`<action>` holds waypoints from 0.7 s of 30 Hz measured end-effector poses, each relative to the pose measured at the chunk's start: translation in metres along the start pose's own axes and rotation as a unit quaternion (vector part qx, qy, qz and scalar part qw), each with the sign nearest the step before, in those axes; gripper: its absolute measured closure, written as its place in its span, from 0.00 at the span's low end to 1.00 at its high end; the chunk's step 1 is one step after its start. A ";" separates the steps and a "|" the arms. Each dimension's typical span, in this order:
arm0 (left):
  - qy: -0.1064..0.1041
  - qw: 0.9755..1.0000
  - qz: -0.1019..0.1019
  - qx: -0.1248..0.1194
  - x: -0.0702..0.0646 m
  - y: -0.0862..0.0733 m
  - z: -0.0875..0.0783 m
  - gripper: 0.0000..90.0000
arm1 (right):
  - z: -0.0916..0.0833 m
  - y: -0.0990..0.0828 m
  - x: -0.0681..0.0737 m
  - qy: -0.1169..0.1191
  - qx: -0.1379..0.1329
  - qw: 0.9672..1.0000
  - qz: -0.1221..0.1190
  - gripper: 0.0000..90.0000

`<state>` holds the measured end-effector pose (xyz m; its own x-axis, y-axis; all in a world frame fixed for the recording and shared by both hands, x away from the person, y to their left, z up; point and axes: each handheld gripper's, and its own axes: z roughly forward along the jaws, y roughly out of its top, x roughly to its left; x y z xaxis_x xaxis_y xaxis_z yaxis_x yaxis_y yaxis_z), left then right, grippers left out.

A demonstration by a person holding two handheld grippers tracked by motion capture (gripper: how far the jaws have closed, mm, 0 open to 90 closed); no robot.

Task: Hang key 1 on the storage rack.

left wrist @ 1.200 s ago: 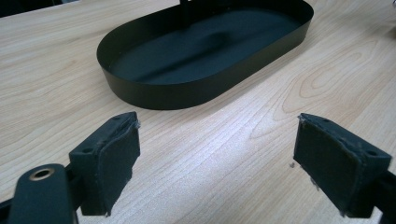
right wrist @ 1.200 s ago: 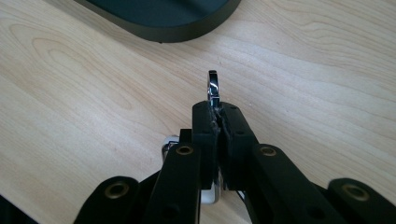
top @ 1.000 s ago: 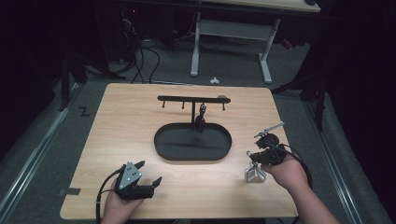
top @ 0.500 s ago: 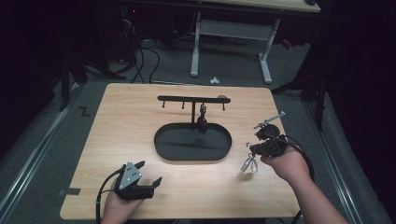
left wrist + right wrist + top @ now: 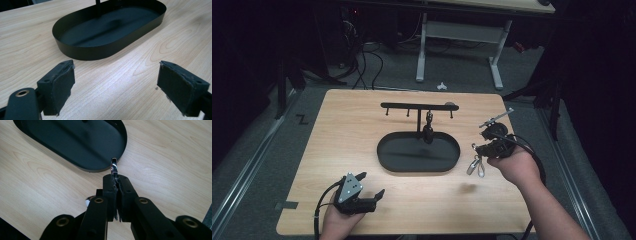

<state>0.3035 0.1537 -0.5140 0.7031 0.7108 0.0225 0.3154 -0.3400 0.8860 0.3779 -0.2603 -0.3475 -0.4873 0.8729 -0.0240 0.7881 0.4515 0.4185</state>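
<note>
Dark room surrounds a light wooden table (image 5: 362, 130). On its right side, the right gripper (image 5: 479, 149) is lifted above the wood, and its jaws are clenched on a small shiny metal clip (image 5: 114, 166); in the high view the clip hangs below the gripper, free of the table. Just beside it, toward the middle, stands a black oval metal tray (image 5: 452, 155) with a thin black post and a crossbar rack (image 5: 417, 106) above it. Near the front left edge, the left gripper (image 5: 372, 194) rests low with its jaws apart, nothing between them.
</note>
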 end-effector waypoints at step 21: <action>0.000 1.000 0.000 -0.001 0.000 0.000 -0.001 0.17 | -0.002 0.029 0.006 0.002 -0.014 1.000 -0.010 0.96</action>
<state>0.3025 0.1544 -0.5134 0.7025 0.7113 0.0224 0.3150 -0.3391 0.8864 0.3971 -0.2420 -0.3331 -0.5050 0.8626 -0.0291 0.7670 0.4640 0.4431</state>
